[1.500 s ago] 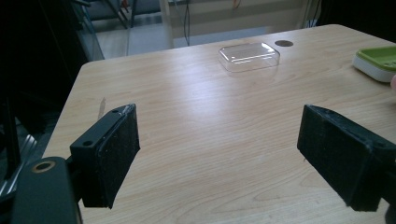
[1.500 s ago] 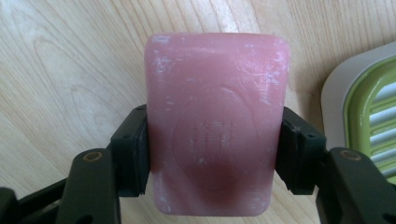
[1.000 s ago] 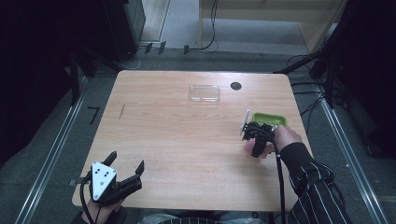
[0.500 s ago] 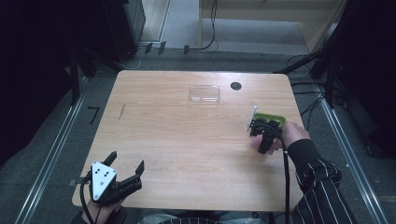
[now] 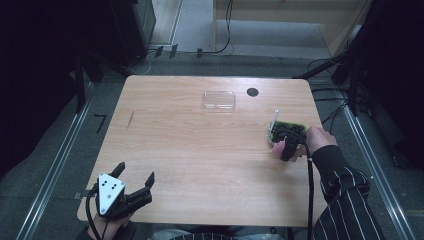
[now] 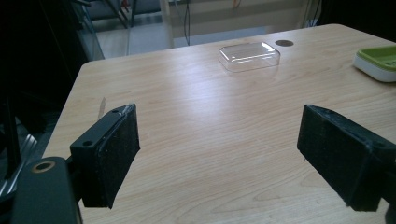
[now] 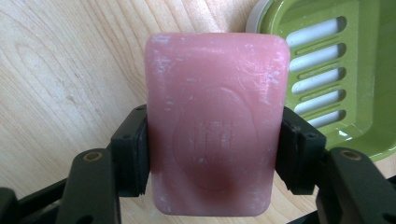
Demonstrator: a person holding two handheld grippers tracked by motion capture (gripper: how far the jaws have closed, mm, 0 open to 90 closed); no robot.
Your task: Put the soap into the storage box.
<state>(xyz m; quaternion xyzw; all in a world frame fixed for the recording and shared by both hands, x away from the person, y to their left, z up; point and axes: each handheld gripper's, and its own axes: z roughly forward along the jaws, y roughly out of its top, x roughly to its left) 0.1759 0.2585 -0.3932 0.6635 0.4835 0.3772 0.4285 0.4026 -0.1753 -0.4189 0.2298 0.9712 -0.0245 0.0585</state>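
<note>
The right gripper [image 7: 212,154] clamps the pink soap bar [image 7: 215,121] above the surface [image 5: 200,150], beside the green soap dish [image 7: 336,70] near the right edge. The left gripper [image 6: 219,154] rests wide open, empty, at the front-left corner.

Count: 1 pink soap bar [image 7: 215,121]. 1 green soap dish [image 7: 336,70]. 1 clear plastic lid [image 5: 219,100]. 1 dark round spot [image 5: 252,92] on the bench [image 5: 200,150]. 2 tongs: left tongs [image 5: 134,180], right tongs [image 7: 212,154]. 1 bench total.
</note>
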